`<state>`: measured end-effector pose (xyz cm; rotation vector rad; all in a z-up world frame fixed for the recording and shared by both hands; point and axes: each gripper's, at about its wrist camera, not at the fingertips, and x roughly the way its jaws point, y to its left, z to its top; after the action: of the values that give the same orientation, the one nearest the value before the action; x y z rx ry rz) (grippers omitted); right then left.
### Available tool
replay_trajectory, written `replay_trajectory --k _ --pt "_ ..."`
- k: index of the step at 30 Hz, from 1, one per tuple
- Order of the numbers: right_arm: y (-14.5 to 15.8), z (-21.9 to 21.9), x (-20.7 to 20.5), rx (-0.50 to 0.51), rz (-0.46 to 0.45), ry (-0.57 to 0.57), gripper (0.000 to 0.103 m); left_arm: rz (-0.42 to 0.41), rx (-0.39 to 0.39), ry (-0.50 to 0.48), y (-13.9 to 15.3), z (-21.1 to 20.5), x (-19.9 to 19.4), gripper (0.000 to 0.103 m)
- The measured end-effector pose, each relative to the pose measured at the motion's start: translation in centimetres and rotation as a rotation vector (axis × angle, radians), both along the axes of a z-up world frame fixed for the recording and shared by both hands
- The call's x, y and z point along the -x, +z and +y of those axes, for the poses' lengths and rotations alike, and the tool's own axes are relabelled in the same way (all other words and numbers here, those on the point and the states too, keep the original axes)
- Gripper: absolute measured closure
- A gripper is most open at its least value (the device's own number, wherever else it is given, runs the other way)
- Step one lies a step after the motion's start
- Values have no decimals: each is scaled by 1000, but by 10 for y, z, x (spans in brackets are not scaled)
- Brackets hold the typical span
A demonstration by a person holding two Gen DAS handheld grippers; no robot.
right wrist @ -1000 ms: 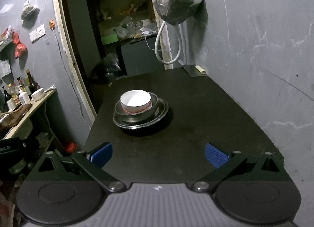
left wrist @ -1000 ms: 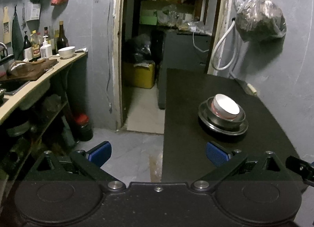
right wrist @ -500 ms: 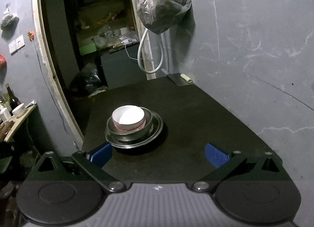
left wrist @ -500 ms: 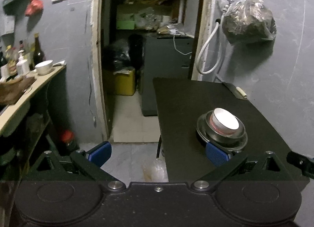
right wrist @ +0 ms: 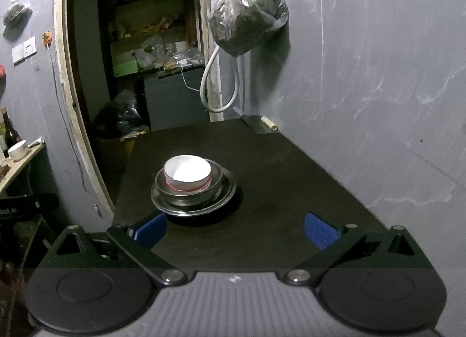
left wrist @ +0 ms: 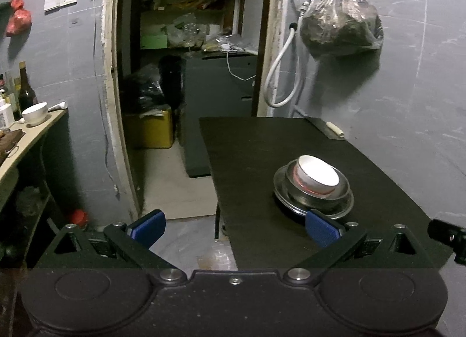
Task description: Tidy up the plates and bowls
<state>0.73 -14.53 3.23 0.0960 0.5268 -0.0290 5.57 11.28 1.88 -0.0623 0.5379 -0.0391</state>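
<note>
A stack stands on the black table (left wrist: 247,144): a white bowl with a red base (left wrist: 319,174) sits in a steel bowl (left wrist: 320,197), which sits on a steel plate (left wrist: 281,191). In the right wrist view the white bowl (right wrist: 187,173), steel bowl (right wrist: 189,194) and plate (right wrist: 227,194) lie ahead, left of centre. My left gripper (left wrist: 234,225) is open and empty, held back from the table's near left edge. My right gripper (right wrist: 234,227) is open and empty, above the table's near end, short of the stack.
A grey wall (right wrist: 364,89) runs along the table's right side with a hanging bag (right wrist: 247,19) and a white hose (right wrist: 214,86). A doorway (left wrist: 186,60) opens beyond the table. A counter at left carries a white bowl (left wrist: 35,112) and bottles (left wrist: 24,89).
Both grippers have pulled back and risen from the stack, and the left view has swung right. Both stay open and empty. The stack has not moved.
</note>
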Motion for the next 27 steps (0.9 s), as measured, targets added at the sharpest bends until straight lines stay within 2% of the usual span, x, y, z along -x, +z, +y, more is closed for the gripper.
replay_trajectory --k 10,14,19,27 --pt "4 -4 13 17 1 104 0 -12 31 -32 -17 -12 20 1" --pt "4 -6 15 -17 0 132 0 -32 2 -39 -18 -15 31 1" --pt "6 -8 17 -70 5 154 0 -48 -46 -2 -15 -12 48 1" --pt "1 -7 16 -90 23 169 0 -30 -62 23 -16 -7 59 1"
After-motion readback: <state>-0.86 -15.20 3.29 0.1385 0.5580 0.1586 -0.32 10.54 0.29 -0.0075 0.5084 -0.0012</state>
